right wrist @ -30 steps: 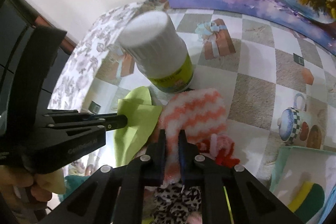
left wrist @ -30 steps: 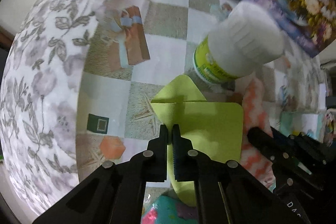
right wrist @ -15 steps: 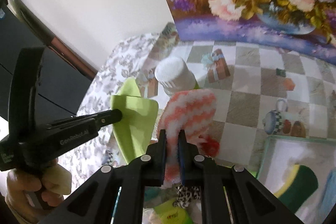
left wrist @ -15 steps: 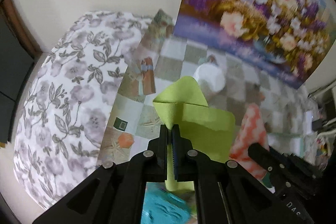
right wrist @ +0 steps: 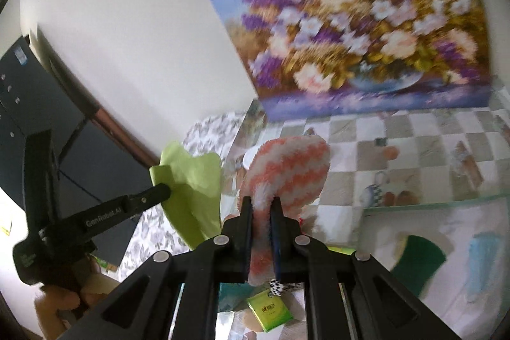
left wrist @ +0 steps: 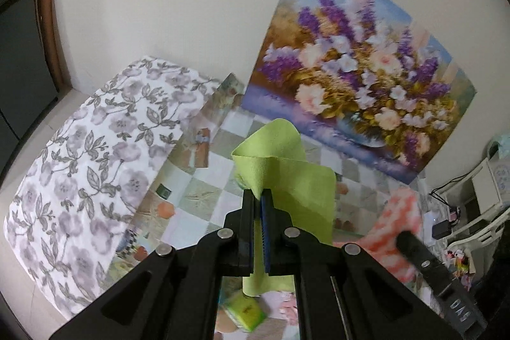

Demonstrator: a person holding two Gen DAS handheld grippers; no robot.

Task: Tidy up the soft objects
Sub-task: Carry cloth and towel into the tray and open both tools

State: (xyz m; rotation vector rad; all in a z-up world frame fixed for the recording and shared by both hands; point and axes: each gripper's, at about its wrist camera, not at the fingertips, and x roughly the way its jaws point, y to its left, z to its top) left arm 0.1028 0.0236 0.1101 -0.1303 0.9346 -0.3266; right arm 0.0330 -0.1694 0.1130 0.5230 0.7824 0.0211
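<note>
Both grippers have come up well clear of the table since a second ago. The left gripper (left wrist: 261,196) stays clamped on the green cloth (left wrist: 287,171), its jaws pressed together on a fold near the cloth's middle, so the cloth hangs in the air with one corner curling up and the rest draping below the fingers. The right gripper (right wrist: 261,203) is likewise closed tight on the orange-and-white fuzzy sock (right wrist: 287,171), which stands up above the fingers and bulges out of them below.

A second ago the two soft things were low over the checkered tablecloth (left wrist: 197,199), right next to a white bottle with a green label. Now the bottle is almost hidden behind the lifted cloth and sock, and the flower painting (left wrist: 360,91) leaning on the wall at the table's back edge fills much of both views. The cloth and sock are held side by side, near each other but apart.

Below the right gripper a small green packet (right wrist: 271,308) lies toward the table's front edge, and a tray (right wrist: 430,206) holding a green-and-yellow sponge (right wrist: 417,260) sits at the right side. The flowered sheet (left wrist: 89,161) covers the surface off the table's left edge.
</note>
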